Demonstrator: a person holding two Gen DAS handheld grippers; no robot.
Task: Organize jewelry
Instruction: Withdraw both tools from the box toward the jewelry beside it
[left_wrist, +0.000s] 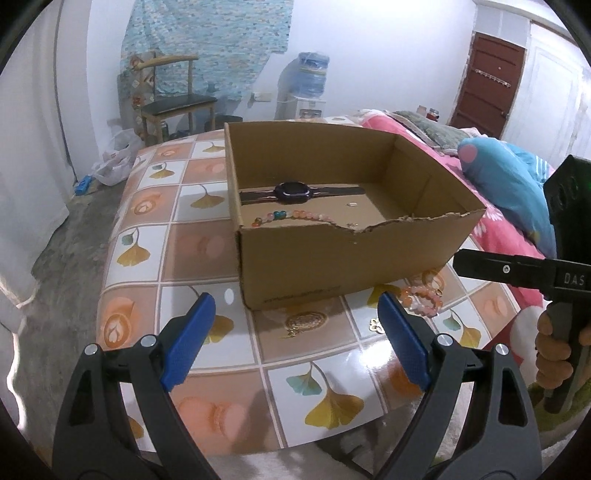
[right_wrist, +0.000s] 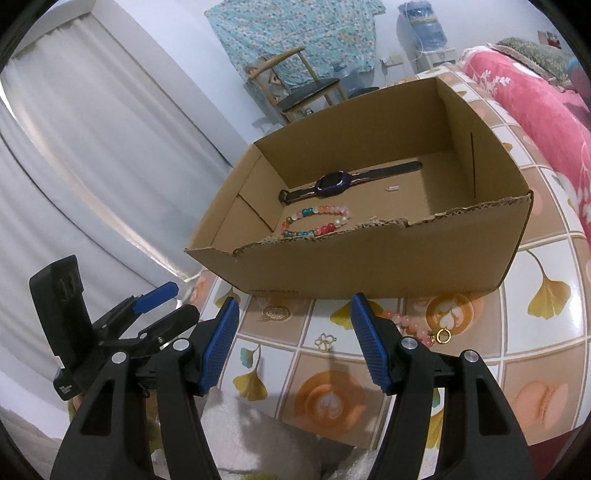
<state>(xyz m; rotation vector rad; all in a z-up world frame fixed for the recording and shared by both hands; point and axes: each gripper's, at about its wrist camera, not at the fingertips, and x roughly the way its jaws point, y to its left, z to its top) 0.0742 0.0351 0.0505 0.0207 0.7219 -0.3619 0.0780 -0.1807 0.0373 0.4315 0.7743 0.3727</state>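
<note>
An open cardboard box (left_wrist: 343, 254) (right_wrist: 369, 258) stands on the tiled table. A dark watch (left_wrist: 291, 192) (right_wrist: 332, 182) and a multicoloured bead bracelet (left_wrist: 299, 215) (right_wrist: 317, 221) lie inside it. On the table in front of the box lie a pink bead bracelet (left_wrist: 424, 301) (right_wrist: 406, 323), a gold pendant (left_wrist: 304, 320) (right_wrist: 275, 312) and a small flower charm (left_wrist: 375, 325) (right_wrist: 325, 341). My left gripper (left_wrist: 295, 301) hovers open above the pendant, with nothing between its pads. My right gripper (right_wrist: 293, 301) is open near the charm, also with nothing in it.
The table (left_wrist: 207, 240) has a rounded edge at the left and front. A bed with a pink blanket (left_wrist: 491, 221) (right_wrist: 535, 99) lies along its right side. A chair (left_wrist: 177, 103) and a water dispenser (left_wrist: 306, 85) stand at the back wall. A tiny metal piece (right_wrist: 392, 188) lies in the box.
</note>
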